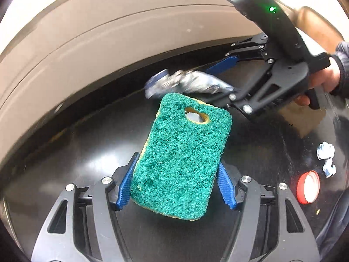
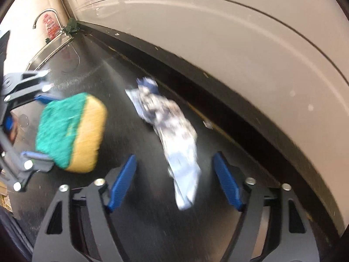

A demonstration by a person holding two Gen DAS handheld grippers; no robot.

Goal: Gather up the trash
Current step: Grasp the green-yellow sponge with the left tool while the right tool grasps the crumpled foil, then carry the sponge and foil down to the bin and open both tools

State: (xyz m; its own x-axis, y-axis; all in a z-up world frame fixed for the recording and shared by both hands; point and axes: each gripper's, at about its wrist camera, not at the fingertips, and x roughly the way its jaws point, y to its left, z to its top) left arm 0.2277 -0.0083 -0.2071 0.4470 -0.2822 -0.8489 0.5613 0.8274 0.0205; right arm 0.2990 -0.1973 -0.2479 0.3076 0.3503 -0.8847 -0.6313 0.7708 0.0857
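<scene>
With the left gripper (image 1: 176,181) clamped on the sponge (image 1: 181,155), the right gripper (image 2: 174,181) (jaws apart) could skid off the crumpled wrapper (image 2: 172,135) on the slick counter (image 2: 122,142).

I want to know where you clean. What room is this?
Probably a kitchen. There is a tap over a sink at the end of a black counter, and the left gripper holds a sponge.
</scene>
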